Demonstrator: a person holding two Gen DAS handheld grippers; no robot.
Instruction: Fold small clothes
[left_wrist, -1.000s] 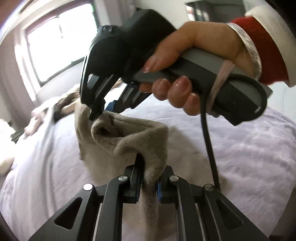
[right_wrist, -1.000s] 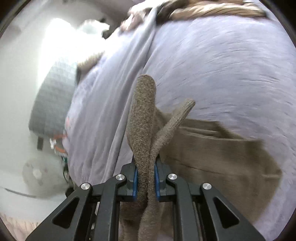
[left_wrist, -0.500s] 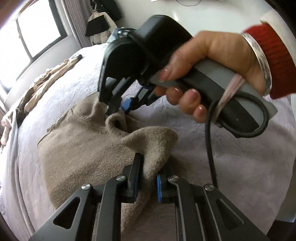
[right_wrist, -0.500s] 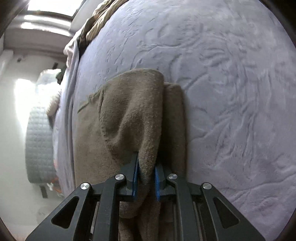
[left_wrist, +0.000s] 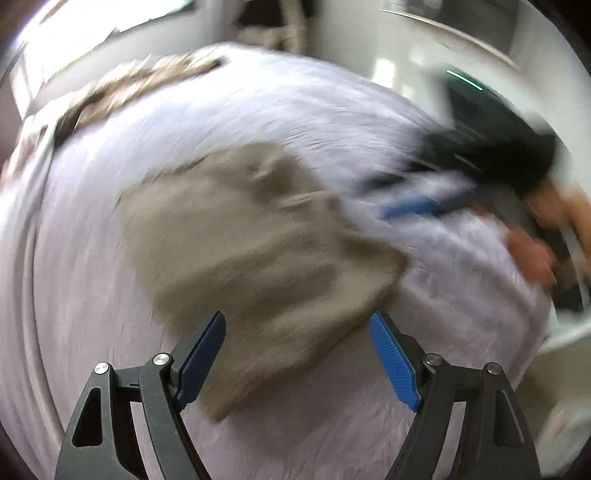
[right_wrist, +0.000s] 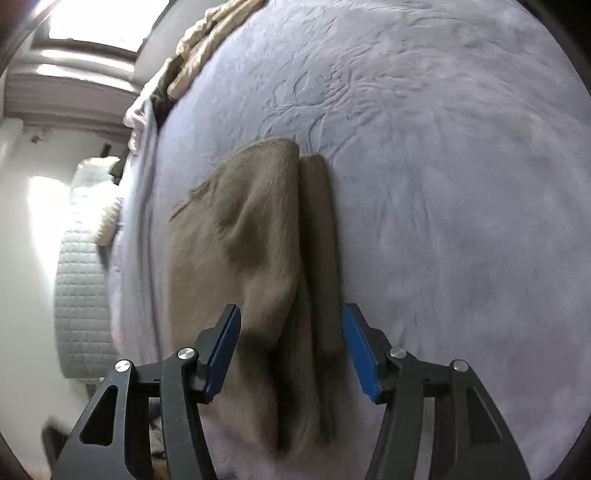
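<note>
So both sets of jaws have just been opening and the fold is down. My left gripper (left_wrist: 297, 362) is spread wide now — the blue pads (left_wrist: 393, 360) stand clear on either side of the near corner of the beige knit garment (left_wrist: 251, 258), which runs between them without either pad pressing it. Same deal on the right gripper (right_wrist: 291, 354): jaws apart, the folded edge of the knit lying in the gap, nothing pinched. The left view is smeared with blur, so take the fine detail there loosely.

Out past the fingertips, the garment sits flat on the lilac bedspread (right_wrist: 461, 221), doubled over, with a narrower strip of the lower layer poking out along the right-hand side of the top layer in the right wrist view. The top layer has a soft dent in it.

Tips for this bit, as I see it: lift straight up and back from the cloth rather than sideways, because fuzzy knit likes to snag on ribbed pads and drag the fold open. Keep the jaws wide until they're clear of the fabric. That offset strip looks like it wants squaring up — I'd nudge or re-pinch that edge before the next fold, otherwise the mismatch only gets worse.

Further out, beyond the far edge of the knit, there's a pile of striped clothes (right_wrist: 207, 48) at the bed's edge, probably next in line. My right hand (left_wrist: 546, 236) shows off to the right of the left jaws.
</note>
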